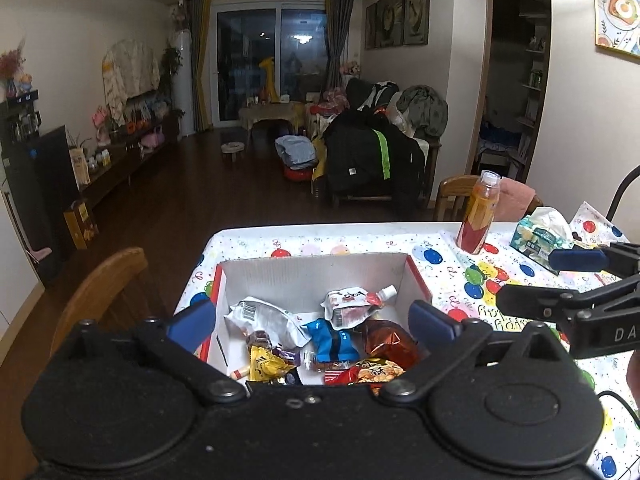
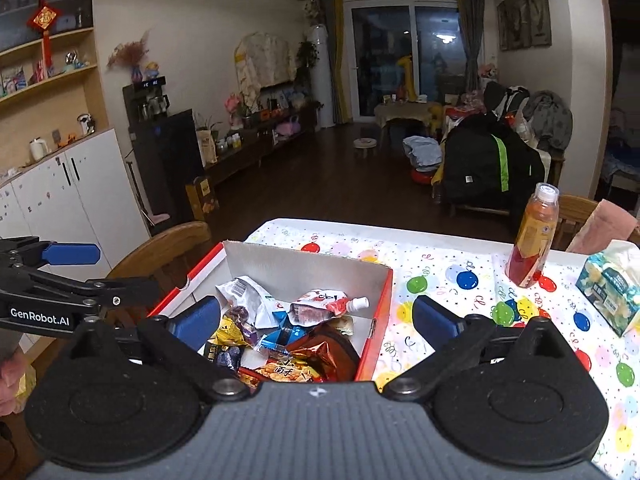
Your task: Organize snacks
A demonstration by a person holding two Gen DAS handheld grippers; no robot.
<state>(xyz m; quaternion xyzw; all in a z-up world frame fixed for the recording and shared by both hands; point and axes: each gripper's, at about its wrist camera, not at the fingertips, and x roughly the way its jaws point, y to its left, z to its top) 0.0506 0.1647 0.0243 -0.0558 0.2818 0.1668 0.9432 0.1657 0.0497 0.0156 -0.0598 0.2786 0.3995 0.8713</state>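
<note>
Empty left tongs [image 1: 312,322] gape wide above snacks [image 1: 320,340] in box [image 1: 316,276].

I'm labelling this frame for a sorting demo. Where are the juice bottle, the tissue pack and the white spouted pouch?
juice bottle [image 2: 534,240]: right wrist view, on the label at mid-body.
tissue pack [image 1: 542,236]: left wrist view, on the printed front face.
white spouted pouch [image 2: 320,306]: right wrist view, on the pouch's flat body, inside the box.

Left gripper [image 1: 310,322] and right gripper [image 2: 316,320] side by side, fingers spread wide, empty.
</note>
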